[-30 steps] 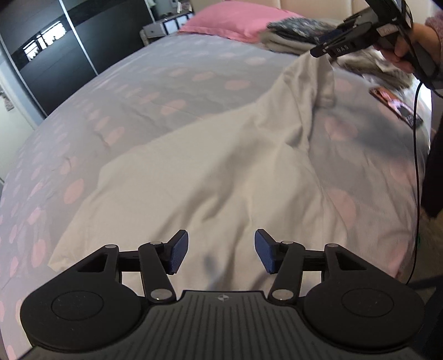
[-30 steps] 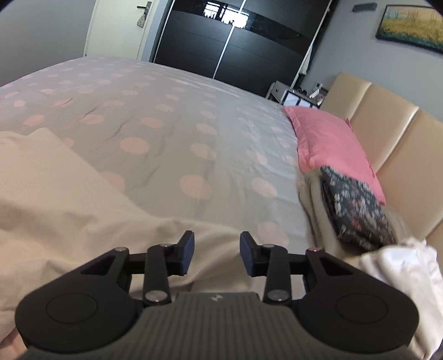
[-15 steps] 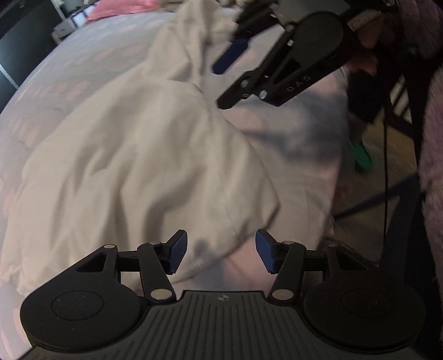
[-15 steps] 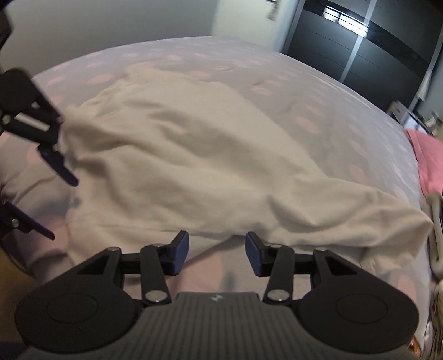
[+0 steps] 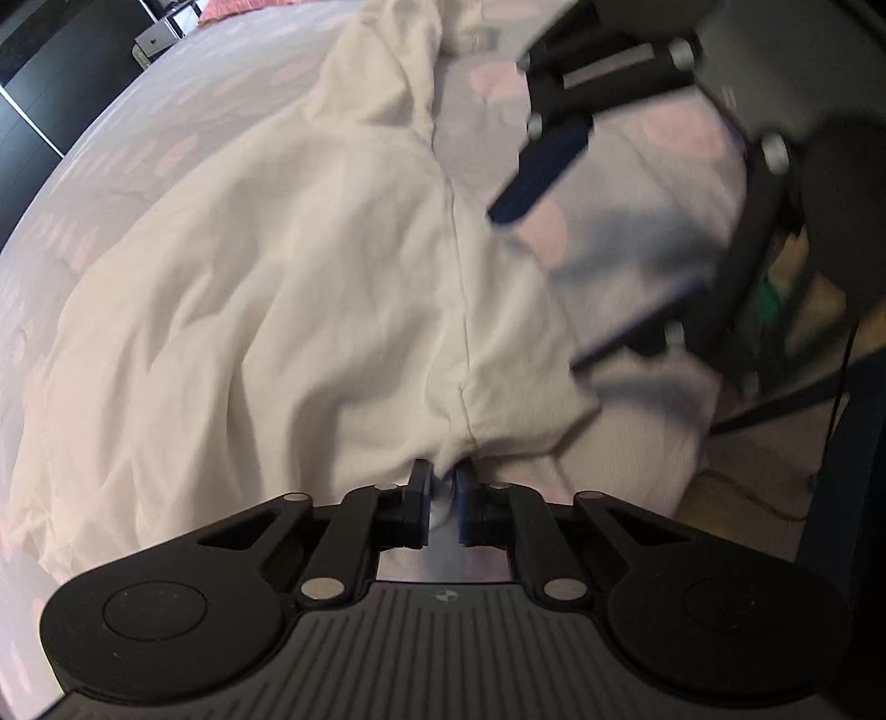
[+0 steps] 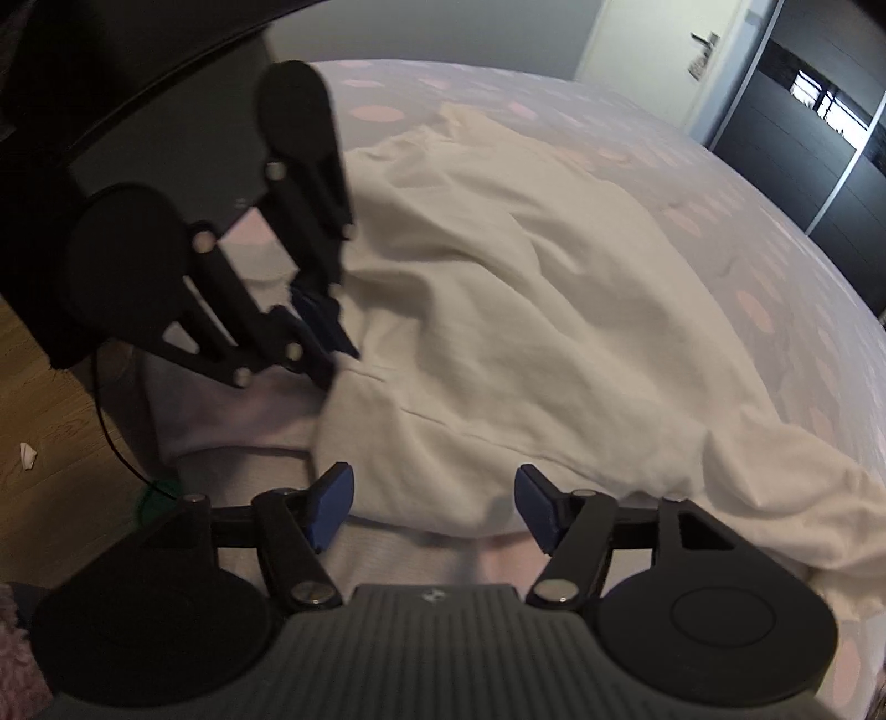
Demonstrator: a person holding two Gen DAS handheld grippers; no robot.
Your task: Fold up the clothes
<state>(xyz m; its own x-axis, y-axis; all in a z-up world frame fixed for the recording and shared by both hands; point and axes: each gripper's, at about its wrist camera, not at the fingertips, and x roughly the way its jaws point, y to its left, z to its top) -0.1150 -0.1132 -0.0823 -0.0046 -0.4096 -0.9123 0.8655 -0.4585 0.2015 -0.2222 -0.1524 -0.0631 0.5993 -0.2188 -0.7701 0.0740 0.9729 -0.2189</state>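
Note:
A cream garment [image 5: 304, 288] lies crumpled on the bed's grey cover with pink dots [image 5: 138, 166], one sleeve trailing toward the far side. My left gripper [image 5: 441, 483] points steeply down at the garment's near hem; its jaws are closing and the pads pinch a bit of the fabric by a seam. In the right wrist view the garment [image 6: 526, 310] fills the middle, and the left gripper [image 6: 326, 327] bites its edge at the left. My right gripper [image 6: 434, 498] hovers over the same near edge, jaws opening, with the hem just ahead of them and untouched. Its blue pad [image 5: 540, 171] shows blurred.
The bed's edge runs under both grippers; beyond it is wooden floor [image 6: 50, 443] with a black cable, a green object [image 6: 158, 498] and a scrap of paper. A dark wardrobe [image 6: 803, 111] and a door stand past the bed. A pink pillow [image 5: 232, 8] lies at the head.
My left gripper's jaws have shut on the garment's near hem. My right gripper let go of the far sleeve, swung over to the near edge beside the left one and spread its jaws wider.

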